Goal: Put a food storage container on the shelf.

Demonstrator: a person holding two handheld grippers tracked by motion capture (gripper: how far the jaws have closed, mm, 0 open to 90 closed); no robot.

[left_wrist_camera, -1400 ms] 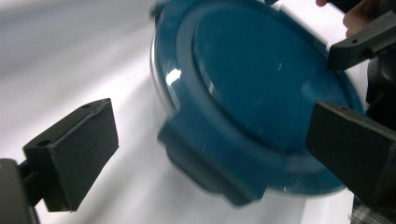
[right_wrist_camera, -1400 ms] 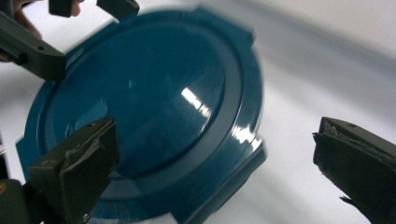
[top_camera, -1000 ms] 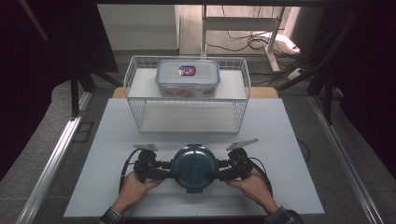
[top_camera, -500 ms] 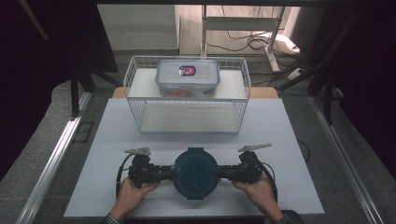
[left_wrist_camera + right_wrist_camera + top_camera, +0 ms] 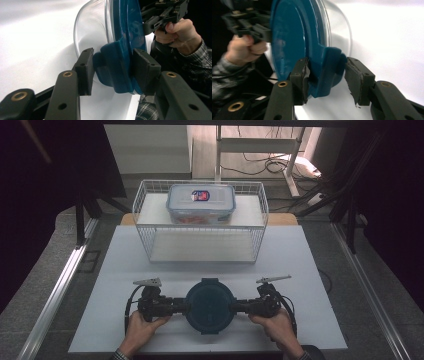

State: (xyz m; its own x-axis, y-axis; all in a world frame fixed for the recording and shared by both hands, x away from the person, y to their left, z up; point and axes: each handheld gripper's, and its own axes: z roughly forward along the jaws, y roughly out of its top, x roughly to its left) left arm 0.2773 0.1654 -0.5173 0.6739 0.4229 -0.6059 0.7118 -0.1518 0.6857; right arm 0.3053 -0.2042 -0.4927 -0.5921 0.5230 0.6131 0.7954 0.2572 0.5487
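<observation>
On the white bench (image 5: 310,270), near its front edge, sits a round clear glass bowl with a dark blue plastic lid (image 5: 210,306). The bowl is in the middle, between the two grippers.

The left gripper (image 5: 179,306) is at the bowl's 9 o'clock side, held by the person's left hand (image 5: 140,330). In the left gripper view, the fingers (image 5: 85,72) have just been closing, and a blue clip tab of the lid (image 5: 112,67) sits between them. The right-side finger touches the tab. The left-side finger looks just beside it, and a small gap may be there, so a firm pinch cannot be told for sure.

The right gripper (image 5: 239,306) is at the bowl's 3 o'clock side, held by the person's right hand (image 5: 277,330). In the right gripper view, its fingers (image 5: 300,80) have also just been closing around the other blue clip tab (image 5: 327,72). The left-side finger touches that tab. The right-side finger stands a little apart from it.

At the bowl's 12 o'clock, farther back on the bench, stands a white wire basket (image 5: 150,237). A clear box with a see-through lid and a red and blue sticker (image 5: 201,202) rests on top of the basket.
</observation>
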